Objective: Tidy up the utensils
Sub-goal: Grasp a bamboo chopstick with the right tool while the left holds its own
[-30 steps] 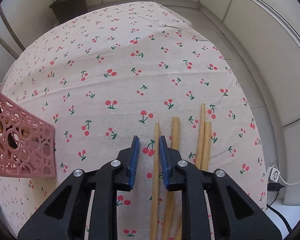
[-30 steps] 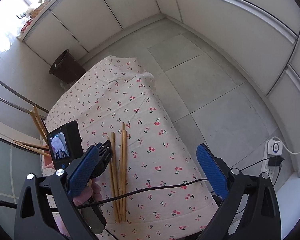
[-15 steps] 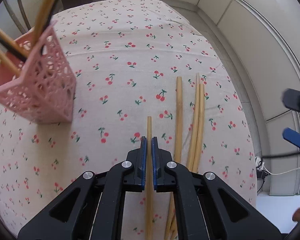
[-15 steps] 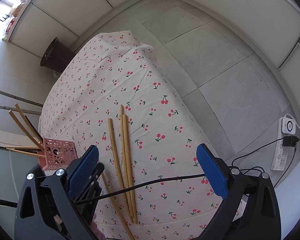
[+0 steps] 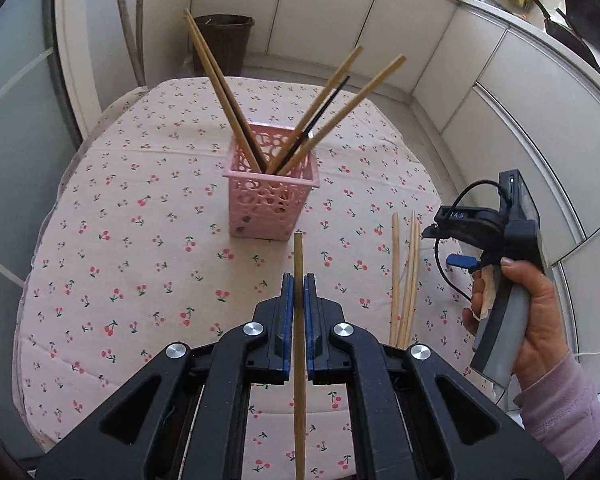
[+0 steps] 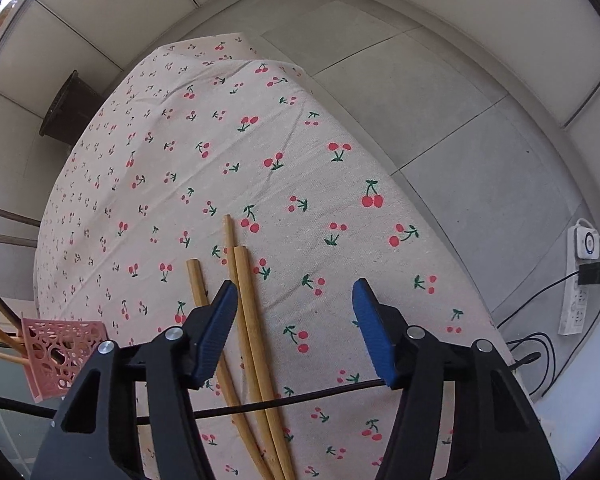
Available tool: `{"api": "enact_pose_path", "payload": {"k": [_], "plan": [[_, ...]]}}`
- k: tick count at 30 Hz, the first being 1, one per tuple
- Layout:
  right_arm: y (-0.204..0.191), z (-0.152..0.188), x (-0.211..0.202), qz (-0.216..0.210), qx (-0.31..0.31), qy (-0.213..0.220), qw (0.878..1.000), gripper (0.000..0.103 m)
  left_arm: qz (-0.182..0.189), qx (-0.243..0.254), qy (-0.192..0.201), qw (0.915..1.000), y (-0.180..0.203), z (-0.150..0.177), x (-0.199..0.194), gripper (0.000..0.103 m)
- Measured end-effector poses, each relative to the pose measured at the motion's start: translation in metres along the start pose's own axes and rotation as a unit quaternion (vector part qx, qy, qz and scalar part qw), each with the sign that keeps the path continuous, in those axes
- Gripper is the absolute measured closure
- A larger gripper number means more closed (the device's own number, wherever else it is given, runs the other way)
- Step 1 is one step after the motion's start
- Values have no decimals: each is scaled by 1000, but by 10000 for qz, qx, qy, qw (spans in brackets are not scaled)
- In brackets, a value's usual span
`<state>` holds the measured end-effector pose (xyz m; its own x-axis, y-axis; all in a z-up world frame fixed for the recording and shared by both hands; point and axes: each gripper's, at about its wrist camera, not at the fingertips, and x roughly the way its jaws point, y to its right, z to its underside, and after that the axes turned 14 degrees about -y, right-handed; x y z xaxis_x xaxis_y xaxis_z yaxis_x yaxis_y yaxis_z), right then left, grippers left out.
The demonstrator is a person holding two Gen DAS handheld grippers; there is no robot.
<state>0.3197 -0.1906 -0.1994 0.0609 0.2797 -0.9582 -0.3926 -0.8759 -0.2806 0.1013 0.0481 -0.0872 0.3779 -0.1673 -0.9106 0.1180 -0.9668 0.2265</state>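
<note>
Left tongs (image 5: 299, 290) pinch a chopstick (image 5: 298, 340), its long axis pointing ahead toward the holder (image 5: 271, 210); right tongs (image 6: 294, 322) gape wide, empty.

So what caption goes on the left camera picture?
Left gripper pinches one chopstick, pointing toward the pink holder of chopsticks.

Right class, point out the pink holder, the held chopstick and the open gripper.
pink holder (image 5: 269, 209): left wrist view, front wall.
held chopstick (image 5: 298, 258): left wrist view, shaft above the pads.
right gripper (image 6: 295, 326): right wrist view, midway between fingertips.
</note>
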Motion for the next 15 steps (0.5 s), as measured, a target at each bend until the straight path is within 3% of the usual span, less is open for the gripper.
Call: {"api": "enact_pose_path", "payload": {"k": [8,15], "plan": [[-12,-3,4,395,-40,257,9989,45,180,-103,116,9997,-11,1,-15,99],[-31,2,11,1019,-344,482,9930,46,122,-230,164,9995,-22,1,-17,98]]}}
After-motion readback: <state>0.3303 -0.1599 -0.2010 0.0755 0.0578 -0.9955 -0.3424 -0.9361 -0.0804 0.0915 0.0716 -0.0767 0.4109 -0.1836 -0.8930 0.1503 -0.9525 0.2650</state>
